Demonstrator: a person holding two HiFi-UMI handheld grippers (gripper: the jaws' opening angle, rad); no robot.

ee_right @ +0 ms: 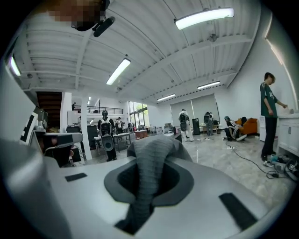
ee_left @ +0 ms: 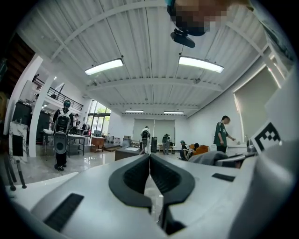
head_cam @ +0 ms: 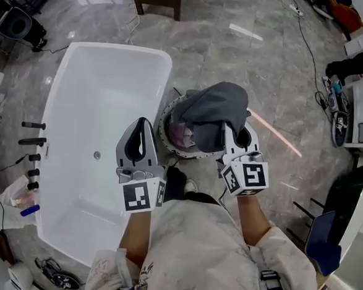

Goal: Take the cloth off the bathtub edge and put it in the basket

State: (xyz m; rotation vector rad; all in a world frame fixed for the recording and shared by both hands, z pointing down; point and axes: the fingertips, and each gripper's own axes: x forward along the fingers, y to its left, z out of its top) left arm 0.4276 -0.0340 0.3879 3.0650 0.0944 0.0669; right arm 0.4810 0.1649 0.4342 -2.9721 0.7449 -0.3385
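Nearest to me, the left gripper point(ee_left: 149, 158) has its fingers pressed together with nothing between them. It hovers by the bathtub's point(head_cam: 157, 71) right edge and just beside the basket point(head_cam: 164, 136). It has no part in what comes next, I'd judge.

The right gripper point(head_cam: 236, 138) has its fingers clamped on a fold of the grey cloth point(ee_right: 150, 156). A narrow pinched strip runs down between them, and the bulk is heaped up beyond the tips.

From the head view, that heap spreads away from the fingers and to their left, long axis running roughly along the gripper. It drapes over the far right part of the basket's rim. The round basket stands on the floor point(head_cam: 238, 46) against the tub's right side, with something pale pink already in it.

So the cloth is off the tub edge and above the basket, a little off its centre. I'd nudge left before letting go.

The cloth looks soft, ribbed, thick and limp.
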